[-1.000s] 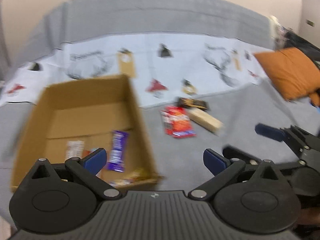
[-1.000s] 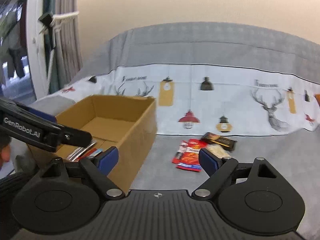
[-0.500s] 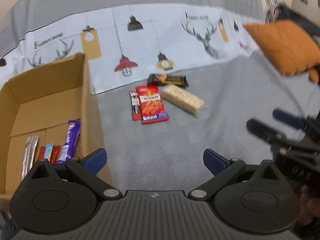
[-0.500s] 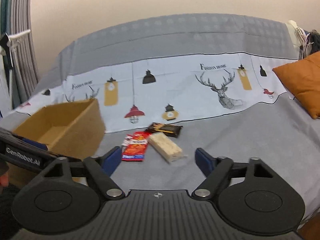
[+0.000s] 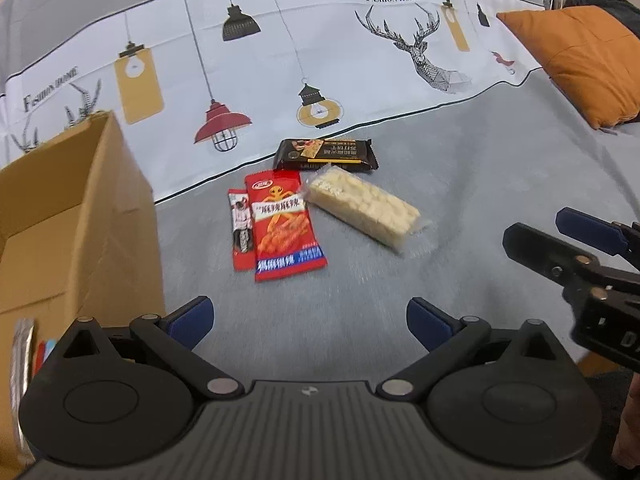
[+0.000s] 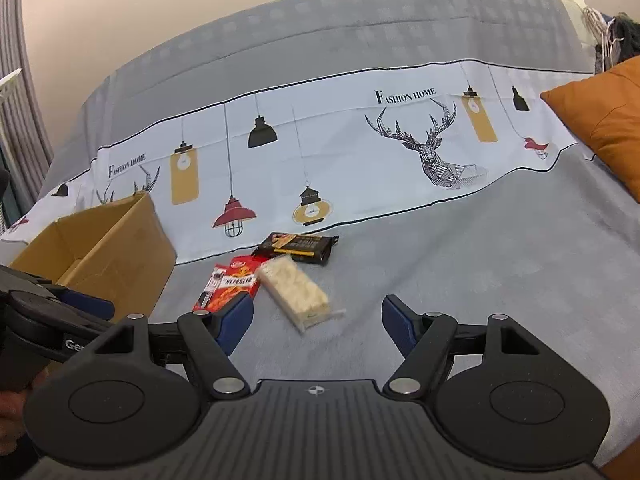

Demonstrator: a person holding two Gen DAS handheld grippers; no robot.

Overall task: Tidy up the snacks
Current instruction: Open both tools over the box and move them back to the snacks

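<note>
Left gripper (image 5: 310, 318): jaws stand wide apart with nothing between them; it hangs over bare grey cover, tilted down towards the snacks, with the box at its left.
Right gripper (image 6: 318, 320): jaws are apart and empty. The pale bar lies just beyond the gap, touching neither finger. In the left wrist view this gripper (image 5: 536, 234) enters from the right edge, well apart from the snacks.
Red packet (image 5: 285, 226): flat on the grey cover, long side running away from the camera, printed face up.
Thin sachet (image 5: 240, 230): red and dark, lying along the red packet's left edge and touching it.
Pale bar (image 5: 364, 210): in clear wrap, lying slantwise just right of the red packet; its far end reaches the dark packet.
Dark packet (image 5: 326, 154): black with gold print, farthest of the four, lying crosswise at the border between the grey cover and the printed white band.
Box (image 5: 80, 216): open brown cardboard, left of the snack group and near it. A silver stick (image 5: 20, 364) and a few thin coloured sticks (image 5: 44, 354) show inside at its near corner.
Bed cover (image 5: 460, 168): grey, with a white band printed with lamps, deer heads and the words "Fashion Home".
Cushion (image 5: 580, 64): orange, at the far right, well apart from the snacks.
Person: part of a hand (image 6: 12, 412) shows at the left edge of the right wrist view, behind the left gripper's handle.
</note>
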